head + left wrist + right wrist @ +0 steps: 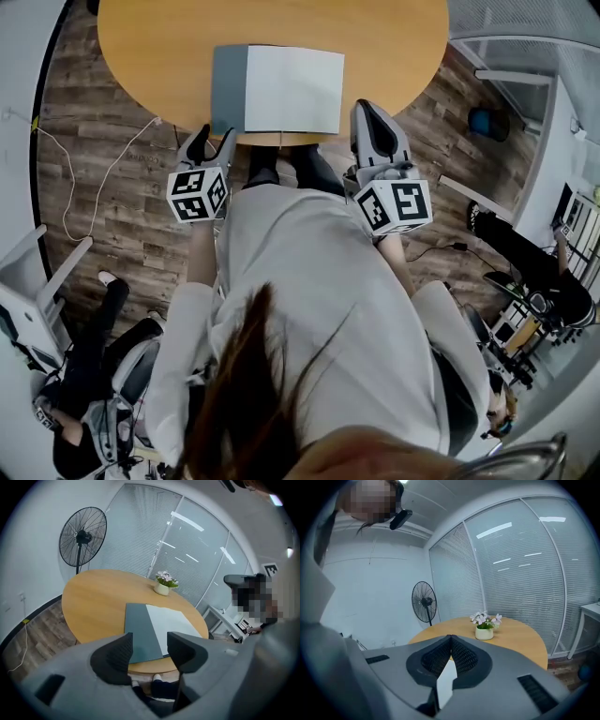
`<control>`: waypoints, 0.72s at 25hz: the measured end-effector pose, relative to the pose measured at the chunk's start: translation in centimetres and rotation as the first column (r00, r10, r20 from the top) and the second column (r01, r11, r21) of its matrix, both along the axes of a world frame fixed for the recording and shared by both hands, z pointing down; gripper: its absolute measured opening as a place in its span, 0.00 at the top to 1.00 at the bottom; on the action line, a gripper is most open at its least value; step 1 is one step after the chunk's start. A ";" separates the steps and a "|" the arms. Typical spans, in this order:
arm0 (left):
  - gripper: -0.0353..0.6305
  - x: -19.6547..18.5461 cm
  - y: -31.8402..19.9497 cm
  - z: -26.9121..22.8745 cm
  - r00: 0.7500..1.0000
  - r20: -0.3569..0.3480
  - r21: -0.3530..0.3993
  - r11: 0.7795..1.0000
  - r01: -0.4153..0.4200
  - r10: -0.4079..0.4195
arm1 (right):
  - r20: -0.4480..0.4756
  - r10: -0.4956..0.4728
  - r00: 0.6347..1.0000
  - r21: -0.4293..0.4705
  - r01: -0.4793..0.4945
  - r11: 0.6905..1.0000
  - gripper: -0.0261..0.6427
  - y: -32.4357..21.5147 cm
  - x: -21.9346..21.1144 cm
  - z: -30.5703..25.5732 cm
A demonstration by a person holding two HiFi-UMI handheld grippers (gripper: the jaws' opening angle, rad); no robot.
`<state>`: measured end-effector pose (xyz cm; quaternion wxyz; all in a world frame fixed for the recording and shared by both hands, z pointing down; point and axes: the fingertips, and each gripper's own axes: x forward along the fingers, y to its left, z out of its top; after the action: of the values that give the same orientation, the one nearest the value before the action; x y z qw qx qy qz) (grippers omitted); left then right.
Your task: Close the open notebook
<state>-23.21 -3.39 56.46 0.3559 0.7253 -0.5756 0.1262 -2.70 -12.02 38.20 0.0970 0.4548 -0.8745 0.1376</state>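
Observation:
The open notebook (pixel 281 89) lies flat on the round wooden table (pixel 159 47) near its front edge, grey cover (pixel 228 89) to the left and white page (pixel 295 89) to the right. My left gripper (pixel 217 134) hovers just off the table edge by the notebook's near-left corner, open and empty. In the left gripper view the notebook (pixel 150 625) lies beyond the gap of that left gripper (pixel 150 641). My right gripper (pixel 366 108) sits by the near-right corner, shut, its tips meeting (pixel 451 639); a white strip shows through the slot below them.
A small pot of flowers (pixel 162 588) stands at the table's far side. A standing fan (pixel 82 536) is behind the table by the blinds. A white cable (pixel 94 187) runs over the wooden floor at left. People sit at lower left (pixel 94 366) and at right (pixel 525 253).

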 end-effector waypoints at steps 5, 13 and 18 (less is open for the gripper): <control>0.53 0.3 0.4 2.4 1.000 -0.025 -0.066 0.998 -0.010 0.009 | -0.013 0.011 1.000 0.002 -0.011 1.000 0.96 0.1 0.1 -0.1; 0.47 0.9 0.0 4.7 0.998 -0.053 -0.159 0.987 -0.033 0.025 | -0.023 0.010 1.000 -0.008 -0.010 1.000 0.96 -0.6 0.2 0.2; 0.47 1.5 0.1 5.3 0.996 -0.092 -0.201 0.979 -0.038 0.019 | -0.023 0.010 1.000 -0.007 -0.010 1.000 0.96 -0.7 0.3 0.1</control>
<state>-21.73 -3.32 61.72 0.4517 0.6984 -0.5327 0.1566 -2.41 -12.69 38.26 0.1079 0.4605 -0.8705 0.1363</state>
